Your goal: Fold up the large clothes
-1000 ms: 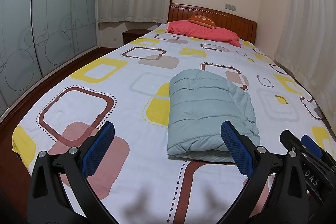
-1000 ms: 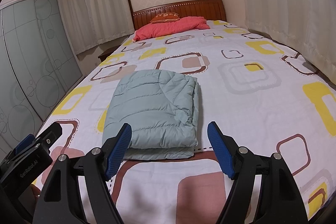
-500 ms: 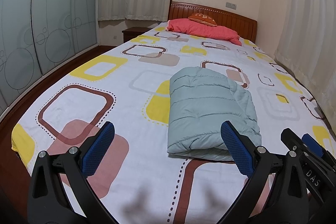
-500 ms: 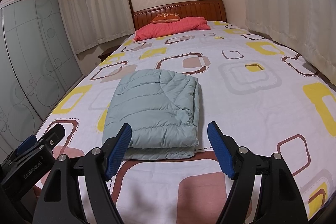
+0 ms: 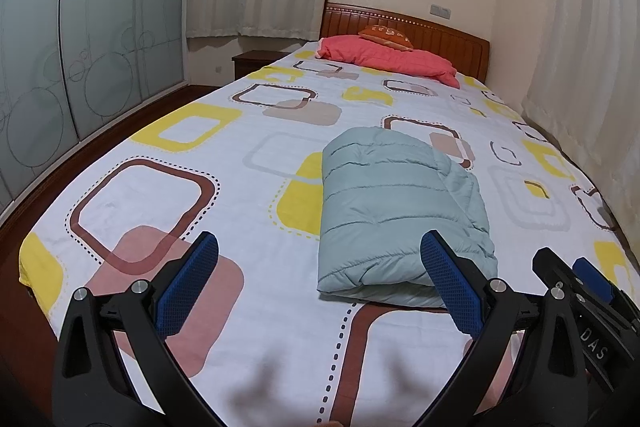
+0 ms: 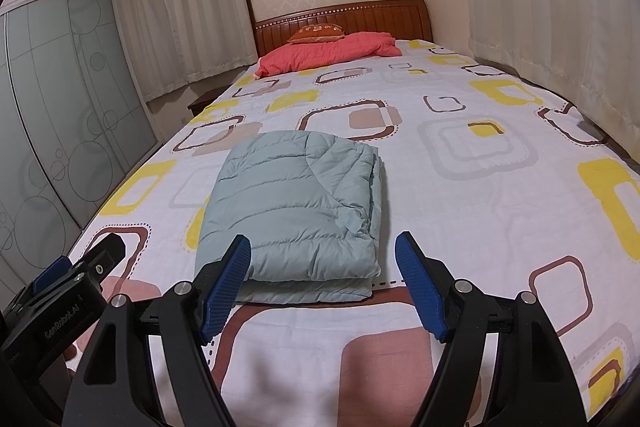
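— What are your jaws doing?
— Both pairs stand spread wide, nothing between them. My left gripper (image 5: 319,283) hangs over the foot of the bed (image 5: 132,203); my right gripper (image 6: 323,279) hangs just beside it.
— And the jacket?
— The pale green puffer jacket (image 6: 296,211) lies folded into a thick bundle on the bed's patterned sheet, just beyond my fingertips, apart from them. Its near edge shows stacked layers.
— Farther up the bed?
— A pink quilt (image 5: 388,61) at the head of the bed, an orange cushion (image 6: 318,33) on top, against the wooden headboard (image 6: 384,17).
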A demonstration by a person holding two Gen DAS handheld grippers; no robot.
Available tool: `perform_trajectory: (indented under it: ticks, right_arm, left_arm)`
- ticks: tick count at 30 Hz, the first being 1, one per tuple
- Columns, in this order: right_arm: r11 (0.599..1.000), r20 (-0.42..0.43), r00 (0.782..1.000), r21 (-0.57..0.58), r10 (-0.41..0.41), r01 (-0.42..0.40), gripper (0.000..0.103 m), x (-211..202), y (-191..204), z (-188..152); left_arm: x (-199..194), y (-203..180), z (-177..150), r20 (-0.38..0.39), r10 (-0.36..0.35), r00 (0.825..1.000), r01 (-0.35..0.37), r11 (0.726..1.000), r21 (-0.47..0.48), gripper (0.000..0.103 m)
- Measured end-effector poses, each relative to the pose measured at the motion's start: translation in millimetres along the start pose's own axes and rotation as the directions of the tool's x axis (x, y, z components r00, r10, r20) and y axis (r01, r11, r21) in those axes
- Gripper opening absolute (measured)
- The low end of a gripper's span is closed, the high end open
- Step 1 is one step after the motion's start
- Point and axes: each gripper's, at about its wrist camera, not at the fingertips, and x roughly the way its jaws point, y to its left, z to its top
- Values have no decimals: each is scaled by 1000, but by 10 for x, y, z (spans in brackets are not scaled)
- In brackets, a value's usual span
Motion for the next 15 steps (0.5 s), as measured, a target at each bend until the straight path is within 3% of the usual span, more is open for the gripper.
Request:
perform_trajectory:
  ticks: [15]
  right_arm:
    - [1000, -4, 1000, -3, 1, -1, 74, 40, 25, -13]
  left_arm:
    - [48, -52, 11, 11, -11, 1000, 10, 1000, 26, 101]
